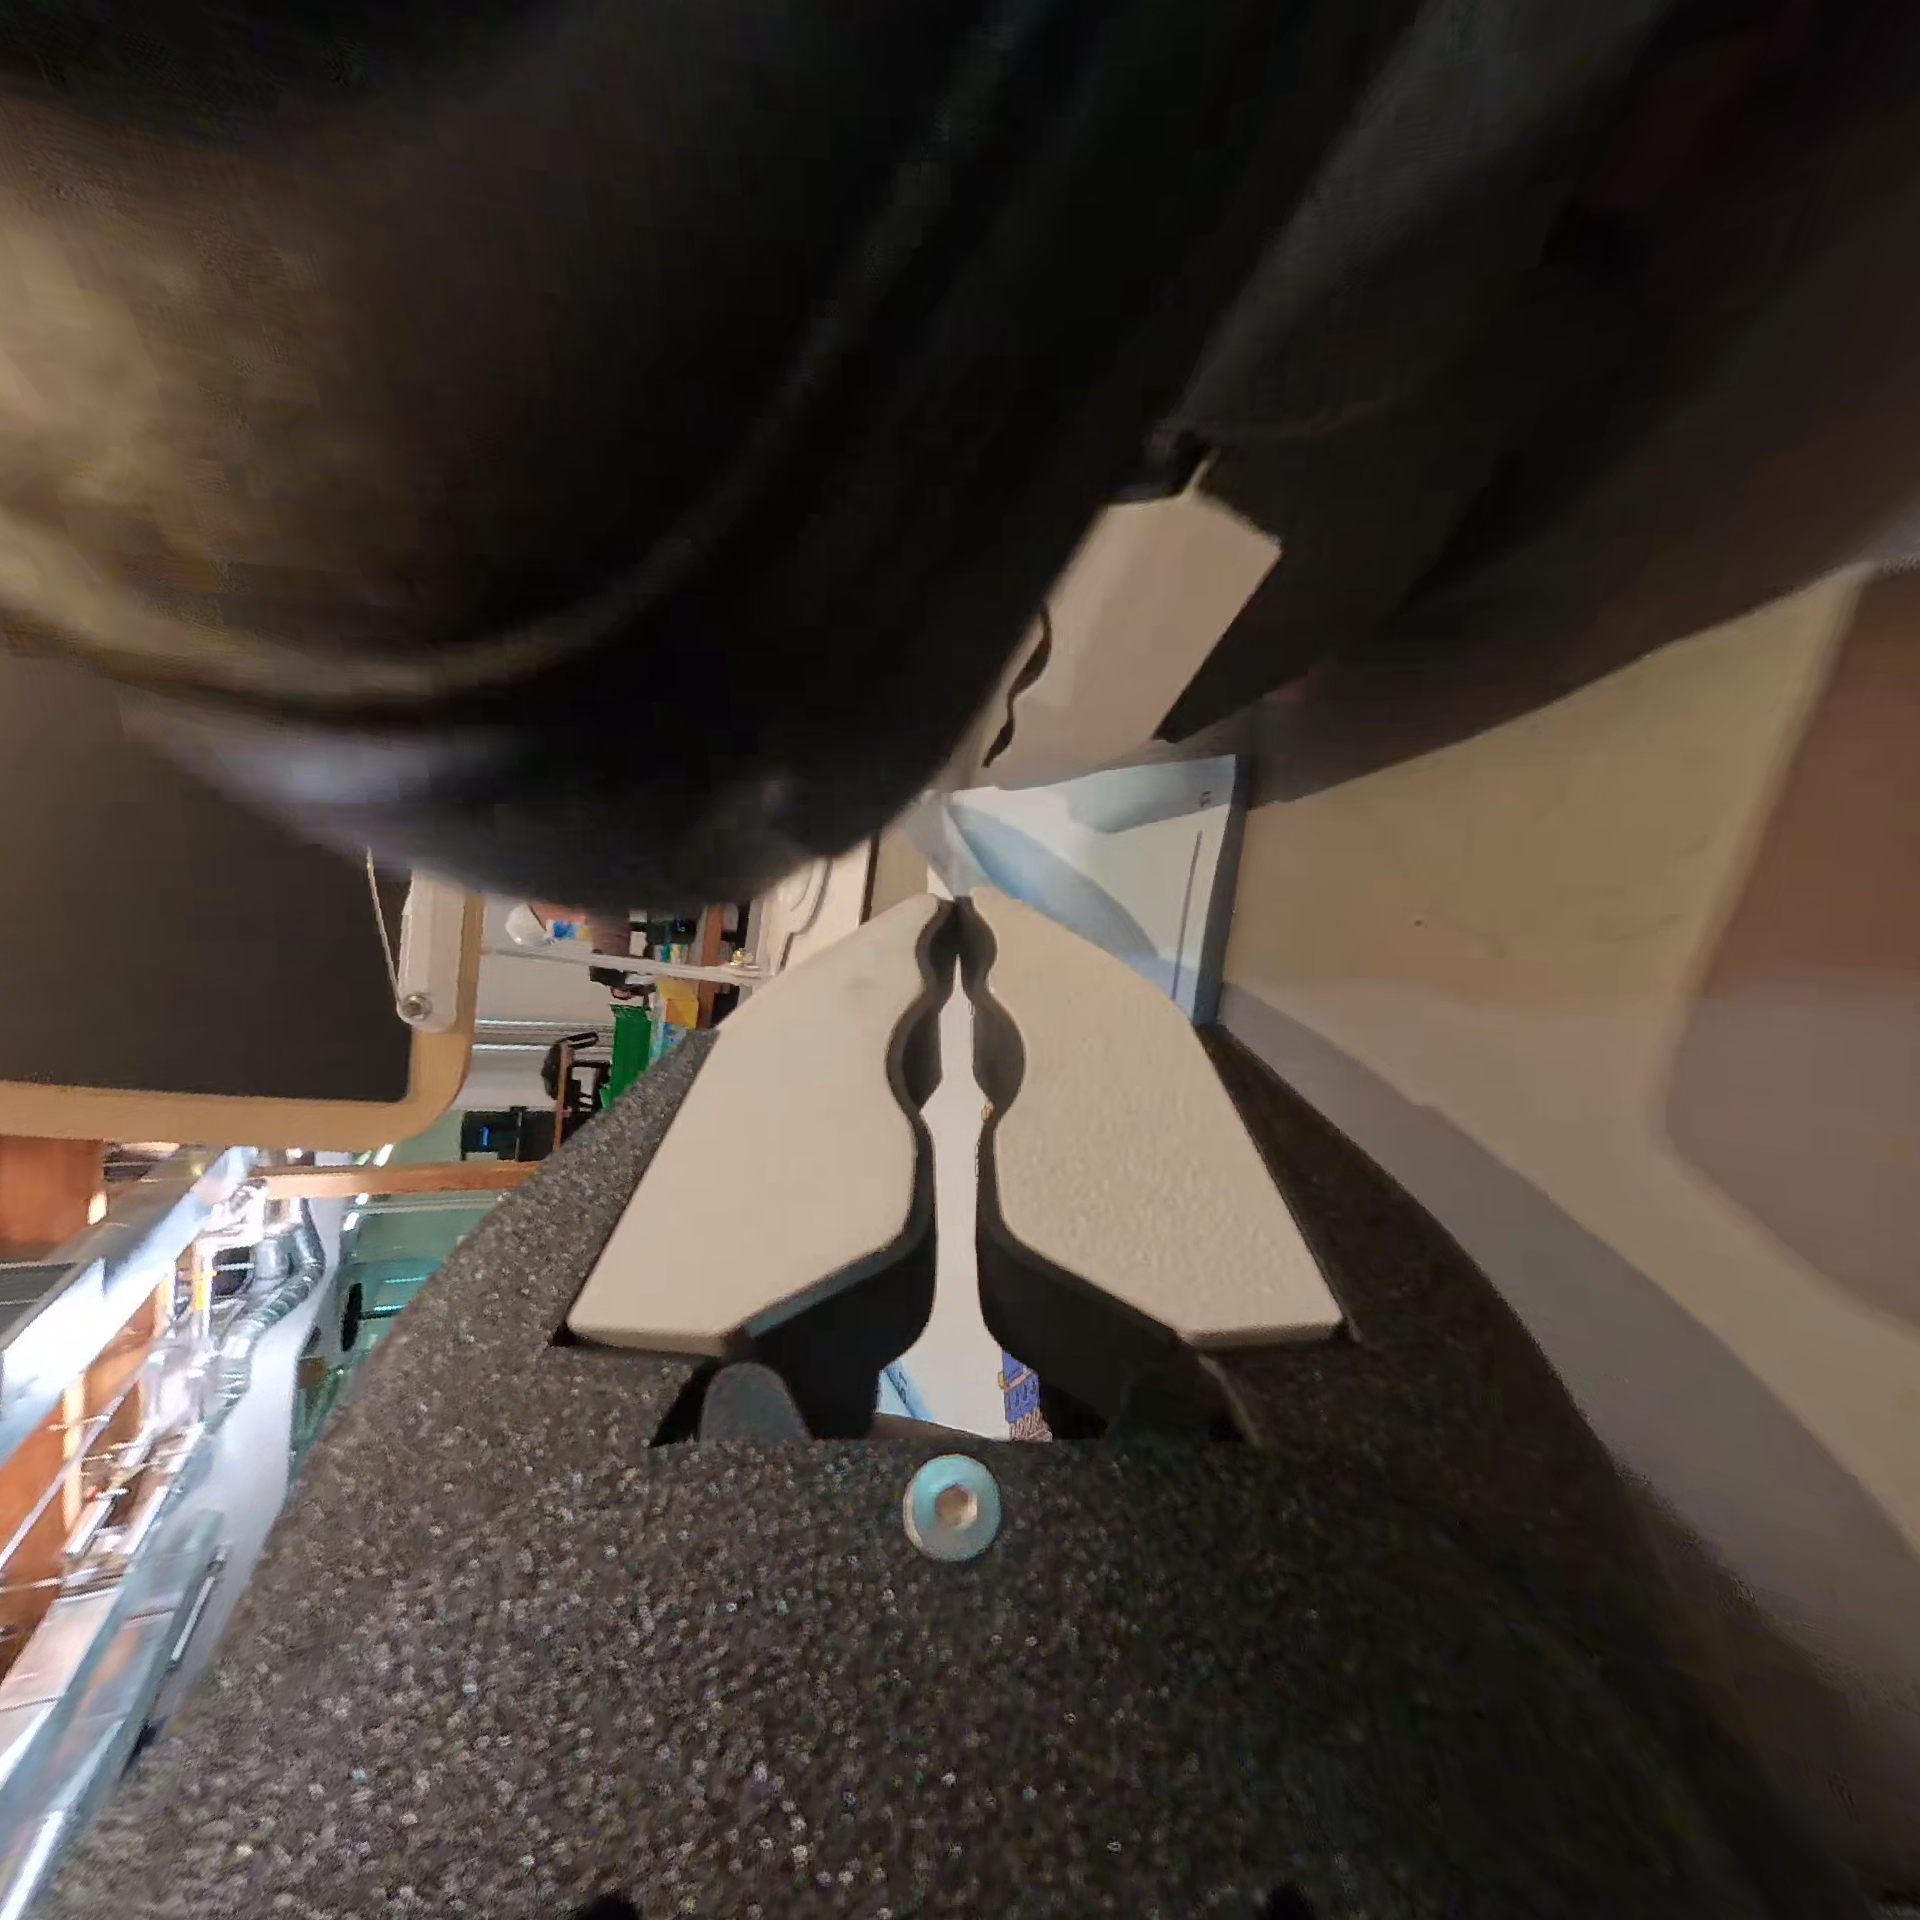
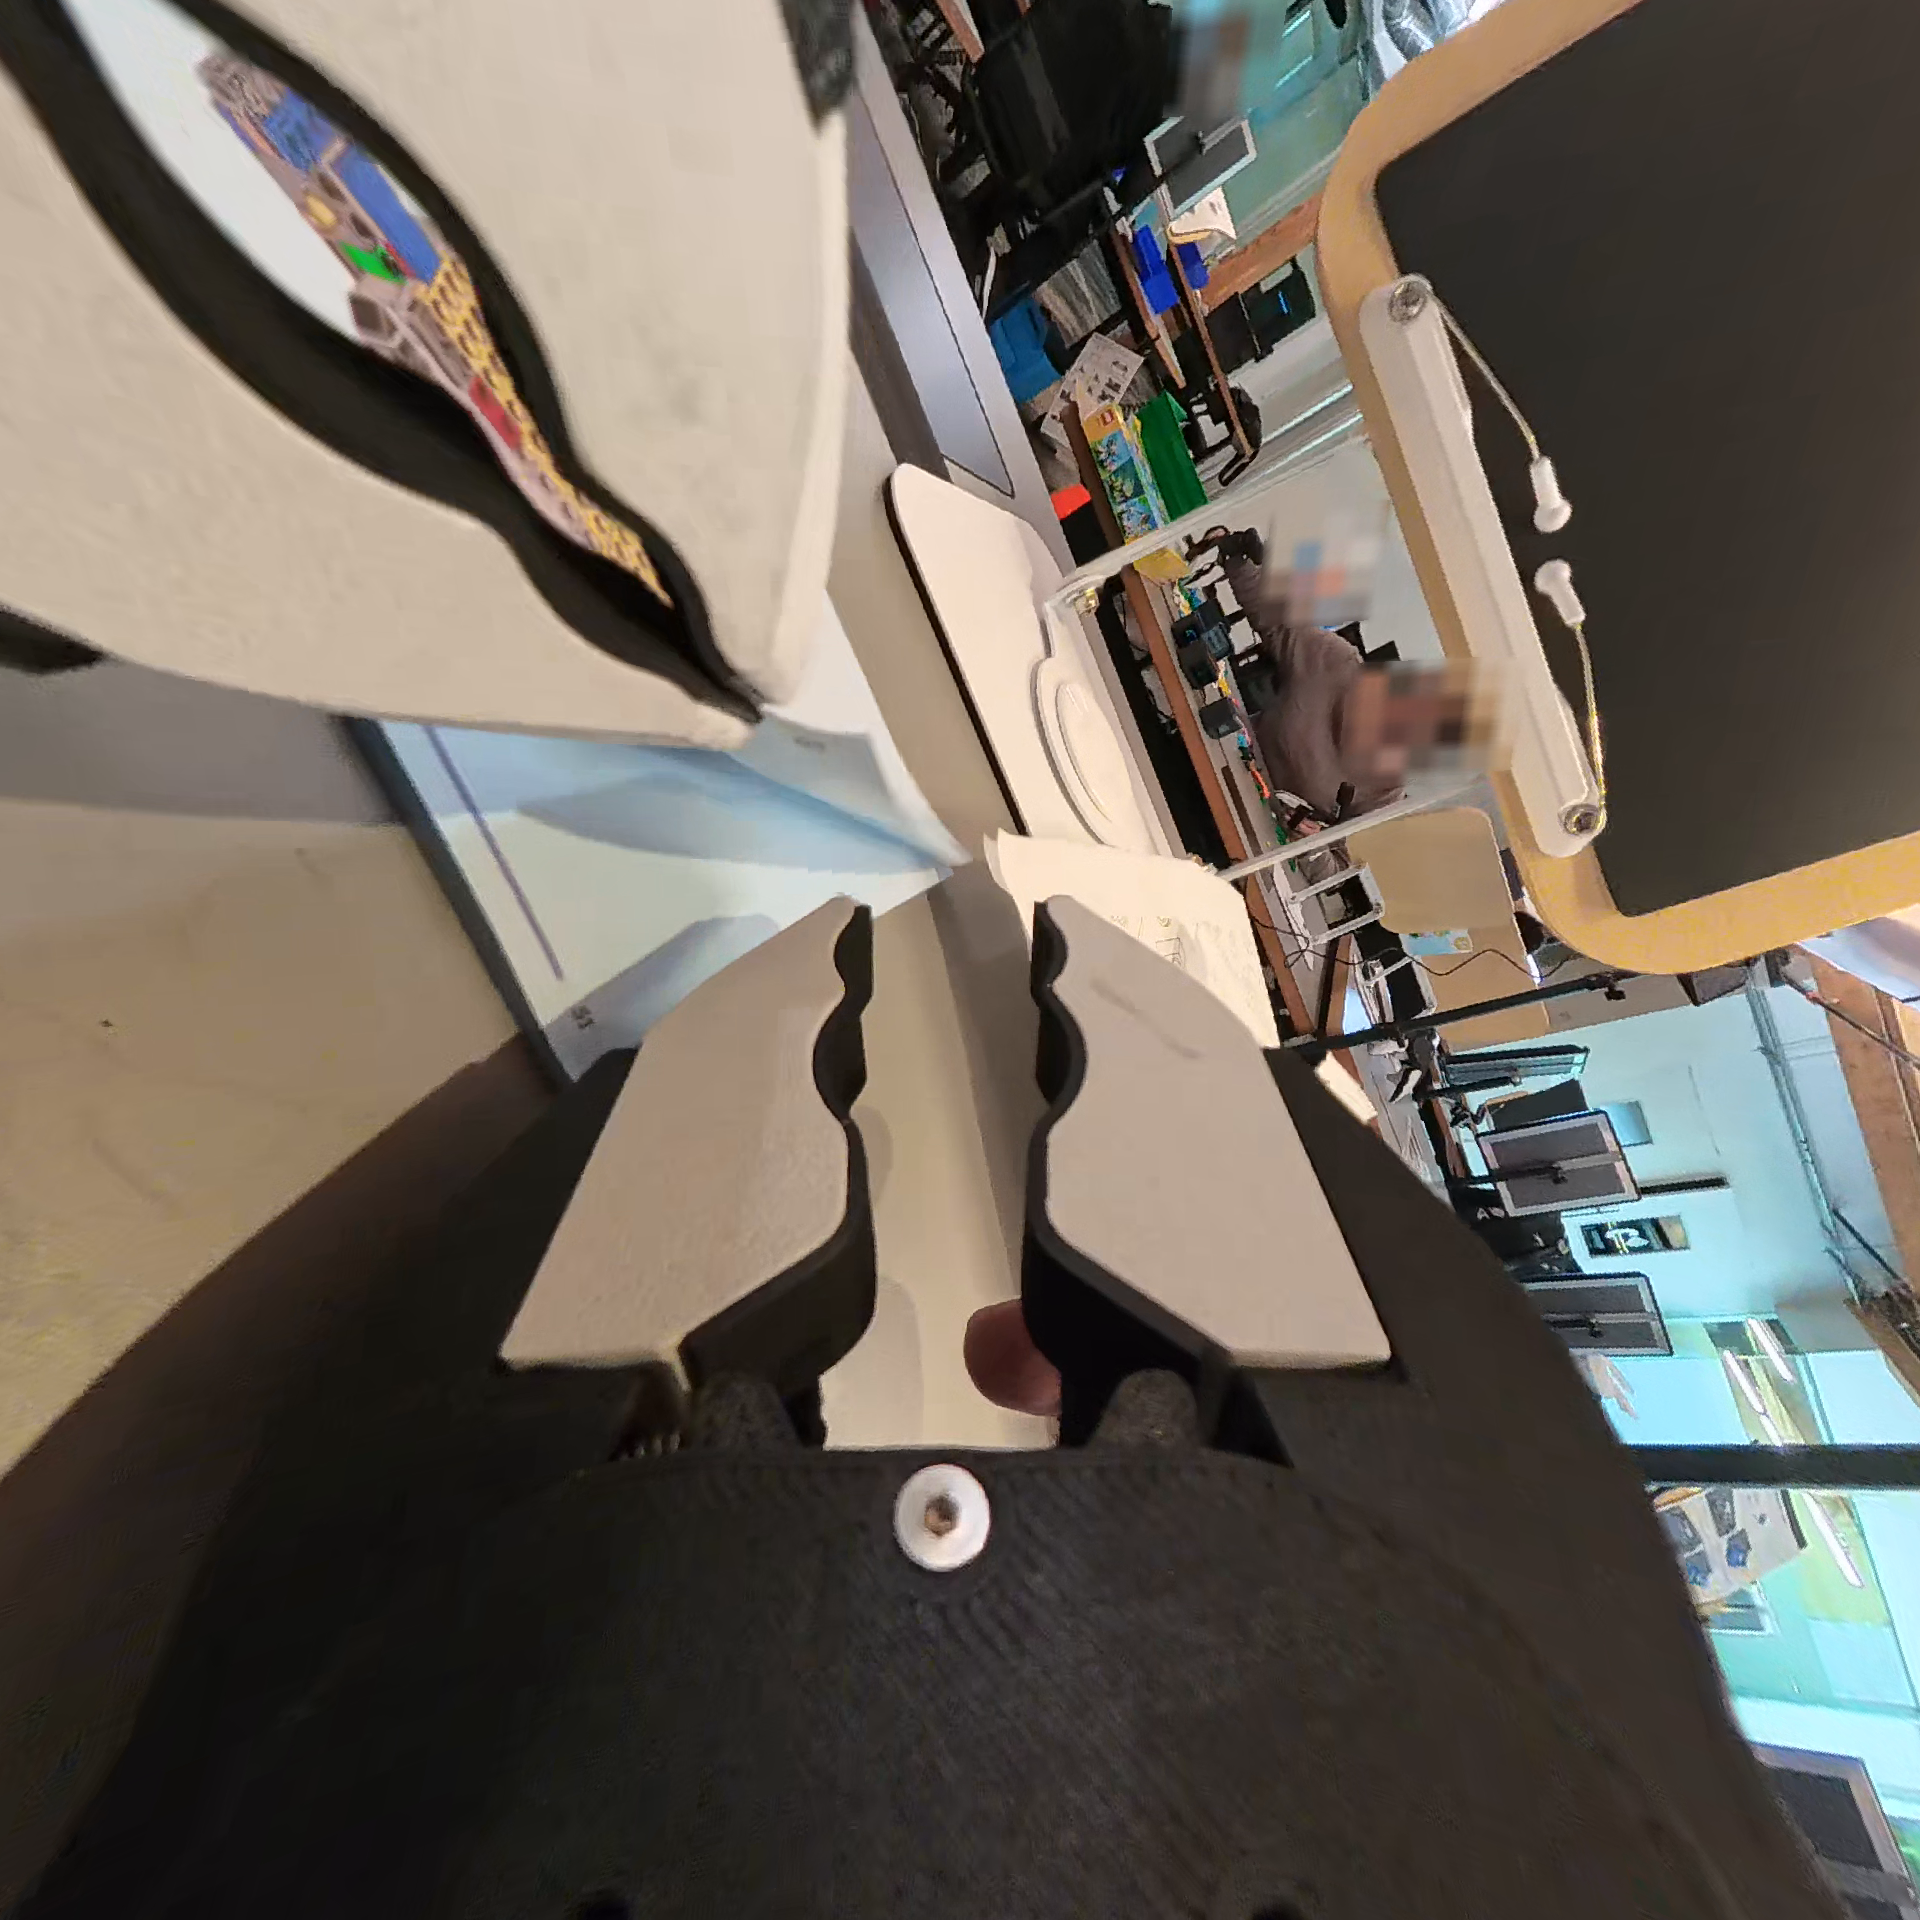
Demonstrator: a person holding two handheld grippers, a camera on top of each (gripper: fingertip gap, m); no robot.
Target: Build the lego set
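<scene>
My left gripper (image 1: 956,920) has its fingertips closed on the edge of a light-blue page (image 1: 1049,894) of an open booklet (image 1: 1153,831) lying on the pale table (image 1: 1475,935). The right wrist view shows this gripper (image 2: 743,707) large at the upper left, its tips pinched on the page (image 2: 727,800), which curls up off the booklet (image 2: 582,883). My right gripper (image 2: 951,935) is open, with only bare table between its fingers, just beside the booklet's edge. One of its white fingers (image 1: 1143,623) shows in the left wrist view above the booklet.
A loose white sheet with line drawings (image 2: 1132,894) lies by my right finger. A white board (image 2: 977,623) lies farther along the table. A black chair with a wooden rim (image 2: 1662,416) stands beyond. Dark clothing (image 1: 727,416) fills the top of the left wrist view. The left gripper's tips are roughly 6 centimetres from the right gripper's.
</scene>
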